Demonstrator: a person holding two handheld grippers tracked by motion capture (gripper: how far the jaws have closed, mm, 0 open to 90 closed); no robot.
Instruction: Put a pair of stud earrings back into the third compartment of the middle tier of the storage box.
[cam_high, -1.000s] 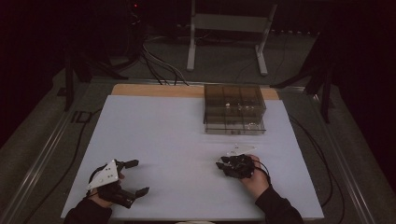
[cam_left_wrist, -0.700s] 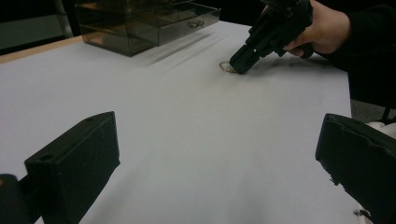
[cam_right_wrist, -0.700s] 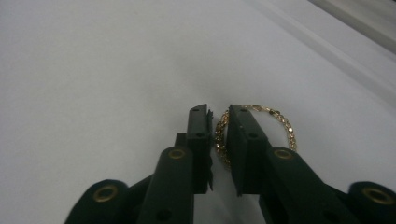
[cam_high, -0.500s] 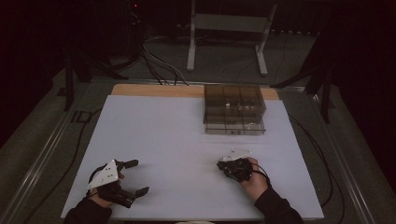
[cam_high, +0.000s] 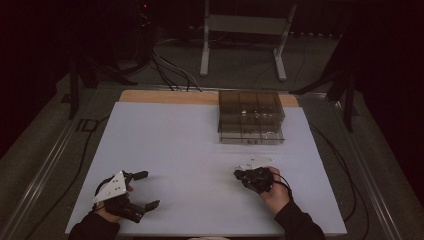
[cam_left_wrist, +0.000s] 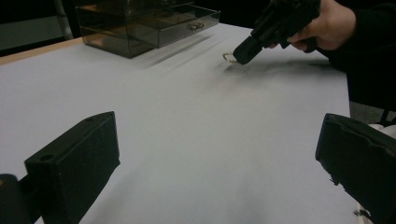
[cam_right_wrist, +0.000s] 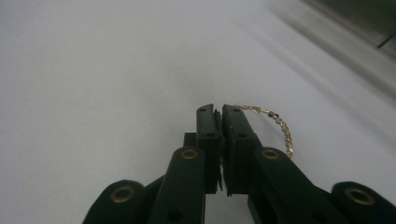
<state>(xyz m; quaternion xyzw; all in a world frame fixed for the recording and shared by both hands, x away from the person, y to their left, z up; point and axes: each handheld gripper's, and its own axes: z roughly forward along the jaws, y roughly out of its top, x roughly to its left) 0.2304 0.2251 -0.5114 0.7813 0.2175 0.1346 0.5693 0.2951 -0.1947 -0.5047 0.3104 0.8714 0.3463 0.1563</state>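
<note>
The right claw (cam_right_wrist: 222, 109) has its jaws pressed together on a thin gold chain (cam_right_wrist: 275, 123), which loops out from the tips and curls back down beside the right-hand jaw, low over the white counter (cam_high: 190, 150). The jaws have just been closing, with the chain caught between them at the very tip. That is the worry: the hold looks slight, only a few links pinched at the end of the pads, so a quick lift or swing could let the chain slide out, and the free loop could snag on the smoky clear drawer box (cam_high: 251, 116) if it is carried that way. The left claw (cam_high: 142, 190) rests near the front left corner of the counter, well apart from the work, its jaws standing wide with nothing between them. The right gripper view gives the chain link by link and shows how little of it is gripped; from the high view the chain is too small to make out under the right hand (cam_high: 272, 192). The left gripper view, looking across the counter, shows a small glint of chain (cam_left_wrist: 229, 57) at the tips of the right claw (cam_left_wrist: 243, 52), and one drawer (cam_left_wrist: 180, 23) of the box standing pulled out, which the high view only hints at.
</note>
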